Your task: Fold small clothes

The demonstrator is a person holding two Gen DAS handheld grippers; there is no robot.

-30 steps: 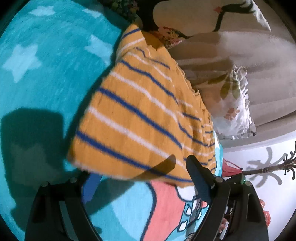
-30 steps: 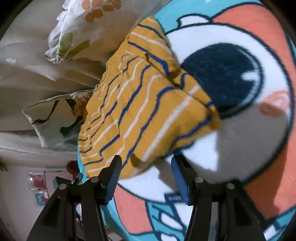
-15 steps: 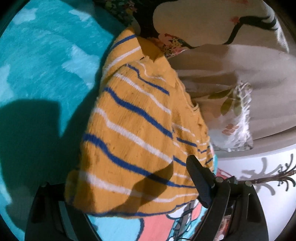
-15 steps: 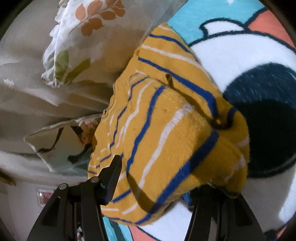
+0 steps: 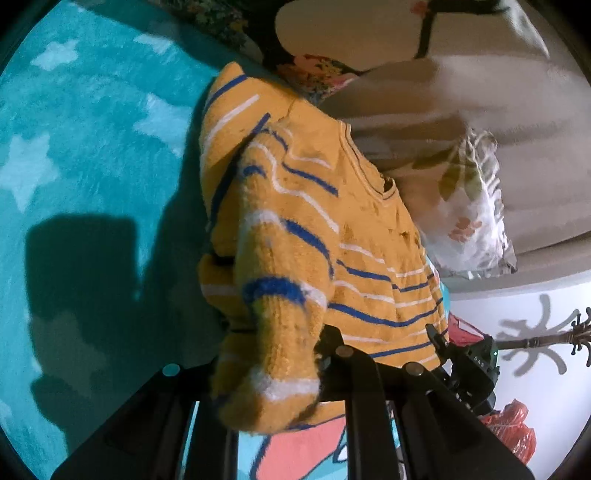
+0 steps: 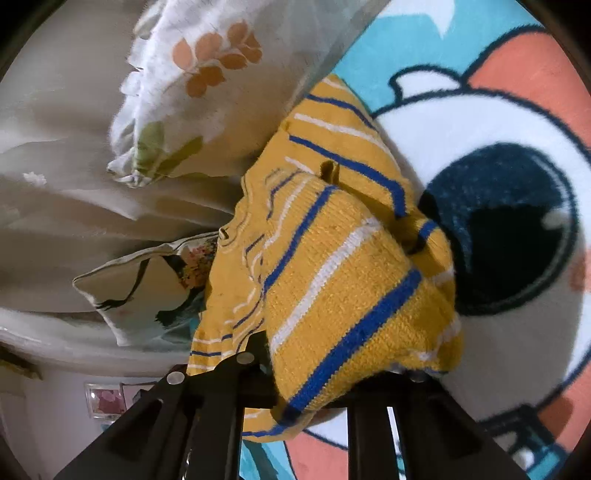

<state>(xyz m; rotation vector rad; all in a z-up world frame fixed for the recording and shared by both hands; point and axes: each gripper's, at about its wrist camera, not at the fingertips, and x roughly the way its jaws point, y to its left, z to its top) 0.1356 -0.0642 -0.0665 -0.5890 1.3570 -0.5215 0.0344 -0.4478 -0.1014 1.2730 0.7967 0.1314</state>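
Observation:
A small mustard-yellow knit sweater [image 5: 332, 236] with blue and white stripes lies on a teal cartoon blanket [image 5: 81, 177]. My left gripper [image 5: 277, 373] is shut on one bottom corner of the sweater and lifts it, so the knit bunches between the jaws. My right gripper [image 6: 314, 380] is shut on the other bottom corner of the sweater [image 6: 332, 266], raised the same way. The neckline end still rests flat near the pillows. The fingertips of both grippers are hidden by the fabric.
A leaf-print pillow [image 5: 469, 221] and a beige pillow [image 5: 369, 29] lie beyond the sweater, on beige bedding [image 6: 55, 206]. A big cartoon eye [image 6: 509, 229] is printed on the blanket right of the sweater. A white wall with a tree decal [image 5: 535, 347] stands beyond the bed.
Both grippers moved in onto the sweater's bottom edge, closed on its corners and lifted them. The lower part of the sweater now rises and bunches toward the cameras.

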